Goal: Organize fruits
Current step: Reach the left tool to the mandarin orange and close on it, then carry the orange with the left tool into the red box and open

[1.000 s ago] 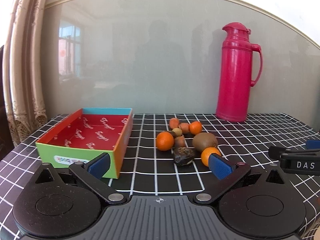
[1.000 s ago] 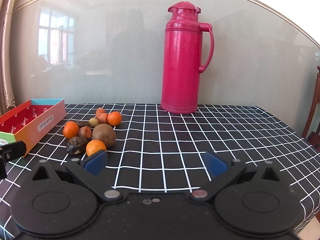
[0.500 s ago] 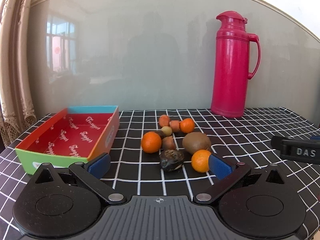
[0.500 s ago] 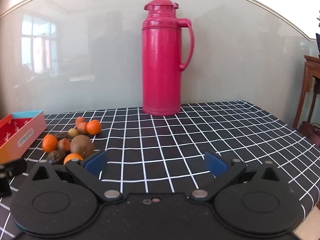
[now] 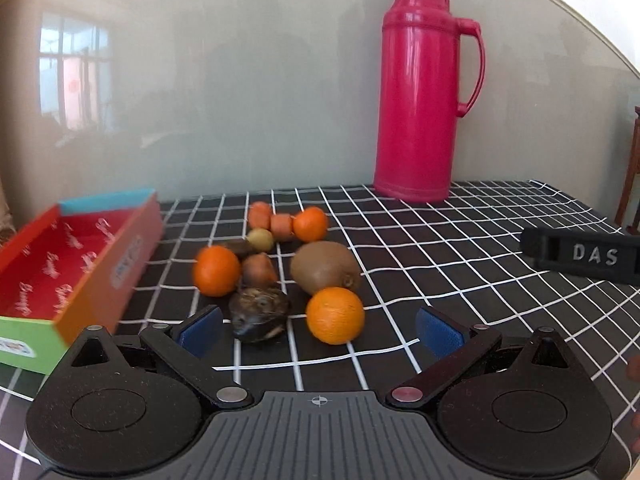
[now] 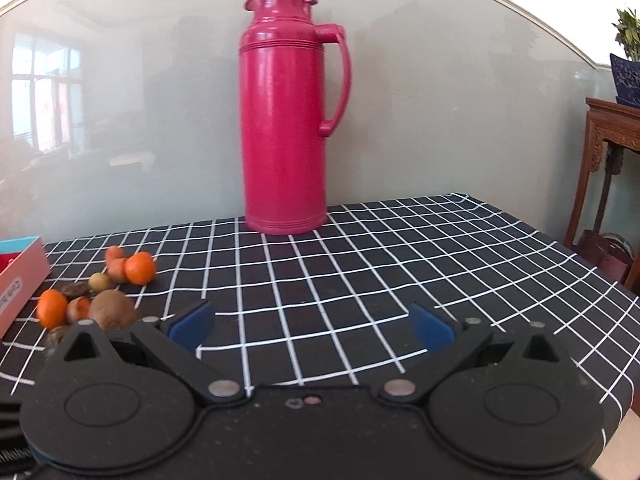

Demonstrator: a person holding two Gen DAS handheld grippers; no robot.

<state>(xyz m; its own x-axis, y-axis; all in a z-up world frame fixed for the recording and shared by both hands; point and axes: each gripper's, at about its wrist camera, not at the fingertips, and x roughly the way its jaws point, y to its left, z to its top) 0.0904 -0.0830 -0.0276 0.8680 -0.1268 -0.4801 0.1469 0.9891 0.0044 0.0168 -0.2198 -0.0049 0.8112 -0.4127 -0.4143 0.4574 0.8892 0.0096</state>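
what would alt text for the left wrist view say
Open left gripper hovers just short of a fruit cluster: oranges, a kiwi and a dark fruit on a black checked tablecloth. Red-lined box left, pink thermos behind.

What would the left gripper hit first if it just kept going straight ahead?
Probably the near orange, or the dark brown fruit beside it: both lie just ahead between the open fingers of the left gripper. Which is nearer is hard to tell.

Left claw (image 5: 318,330) nearer the fruit pile (image 5: 280,268), right claw (image 6: 312,326) swung toward the thermos (image 6: 290,112)
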